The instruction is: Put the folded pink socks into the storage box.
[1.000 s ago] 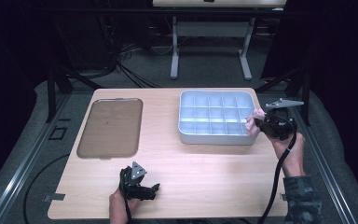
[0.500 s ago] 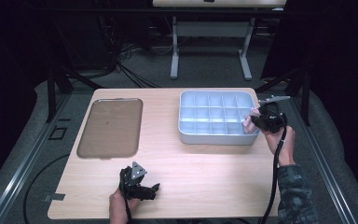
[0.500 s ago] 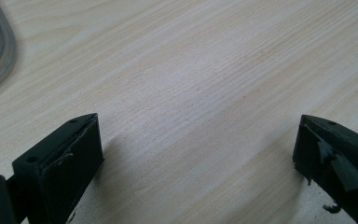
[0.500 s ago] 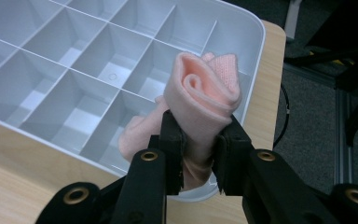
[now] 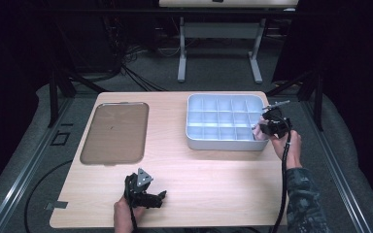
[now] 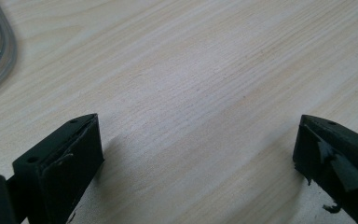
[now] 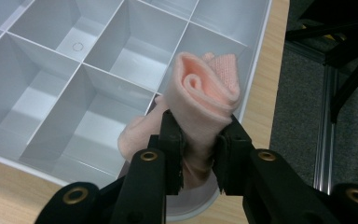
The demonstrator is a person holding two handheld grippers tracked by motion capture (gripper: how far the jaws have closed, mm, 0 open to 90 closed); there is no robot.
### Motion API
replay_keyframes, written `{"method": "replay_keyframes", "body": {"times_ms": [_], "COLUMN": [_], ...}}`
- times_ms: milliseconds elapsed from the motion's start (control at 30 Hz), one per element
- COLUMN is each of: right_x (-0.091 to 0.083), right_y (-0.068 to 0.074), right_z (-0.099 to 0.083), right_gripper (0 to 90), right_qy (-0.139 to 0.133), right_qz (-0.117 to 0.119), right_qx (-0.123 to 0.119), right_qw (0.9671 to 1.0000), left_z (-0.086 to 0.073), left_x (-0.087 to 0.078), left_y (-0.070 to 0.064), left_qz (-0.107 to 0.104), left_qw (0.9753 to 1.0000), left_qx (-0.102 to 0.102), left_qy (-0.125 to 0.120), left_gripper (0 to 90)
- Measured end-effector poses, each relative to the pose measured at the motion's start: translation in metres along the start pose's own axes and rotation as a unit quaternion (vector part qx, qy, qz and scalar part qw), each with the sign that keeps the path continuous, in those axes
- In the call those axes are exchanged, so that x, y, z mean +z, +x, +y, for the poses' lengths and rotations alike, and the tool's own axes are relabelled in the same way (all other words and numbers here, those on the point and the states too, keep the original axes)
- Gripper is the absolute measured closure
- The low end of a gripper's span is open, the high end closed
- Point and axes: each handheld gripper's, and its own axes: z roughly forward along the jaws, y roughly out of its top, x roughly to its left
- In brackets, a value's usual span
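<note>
**Lowering the rolled cloth into a corner cell**

The rolled pink cloth (image 7: 204, 91) sits pinched between the fingers (image 7: 170, 140) of the right gripper (image 7: 198, 135), its spiral end facing up and away from the camera and a loose tail hanging below the grip. It hangs over the near right corner of the white divided tray (image 5: 223, 144), above the cells nearest the tray's outer wall. The cells that can be seen look empty, so any of those under the roll would serve.

To do this step well, I would centre the roll over one cell before lowering, because the thin dividers could catch the loose tail and leave the cloth straddling two compartments. Tipping the gripper so the roll goes in end first should help the tail follow it down. The fingers should part only once the cloth rests on the cell floor; soft fabric may spring open or cling to the pads, so a slow release and a straight lift seem wise.

The left gripper (image 5: 143, 190) rests low over the bare wooden surface (image 6: 205, 70) near the front edge, its fingers (image 6: 70, 158) spread wide with nothing between them. The dark flat tray (image 5: 116, 132) lies well apart at the left.
</note>
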Motion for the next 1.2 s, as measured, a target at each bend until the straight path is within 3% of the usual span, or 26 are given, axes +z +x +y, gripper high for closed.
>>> {"method": "replay_keyframes", "body": {"times_ms": [133, 200, 633, 1000, 1200], "right_x": [0.005, 0.012, 0.028, 0.041, 0.043], "right_y": [0.001, 0.003, 0.000, 0.003, 0.001], "right_z": [0.000, -0.004, -0.009, -0.011, -0.012], "right_gripper": [74.9, 74.8, 73.5, 72.3, 64.6], "right_qy": [0.010, 0.023, 0.052, 0.076, 0.085], "right_qz": [0.000, -0.010, 0.012, 0.013, 0.019], "right_qx": [0.000, -0.015, -0.005, -0.010, -0.003], "right_qw": [1.0000, 0.9996, 0.9985, 0.9970, 0.9962], "left_z": [0.000, 0.000, 0.000, 0.000, 0.000], "left_x": [0.000, 0.000, 0.000, 0.000, 0.000], "left_y": [0.000, 0.000, 0.000, 0.000, 0.000], "left_qz": [0.000, 0.000, 0.000, 0.000, 0.000], "left_qw": [1.0000, 1.0000, 1.0000, 1.0000, 1.0000], "left_qx": [0.000, 0.000, 0.000, 0.000, 0.000], "left_qy": [0.000, 0.000, 0.000, 0.000, 0.000], "left_gripper": [1.2, 1.2, 1.2, 1.2, 1.2]}}
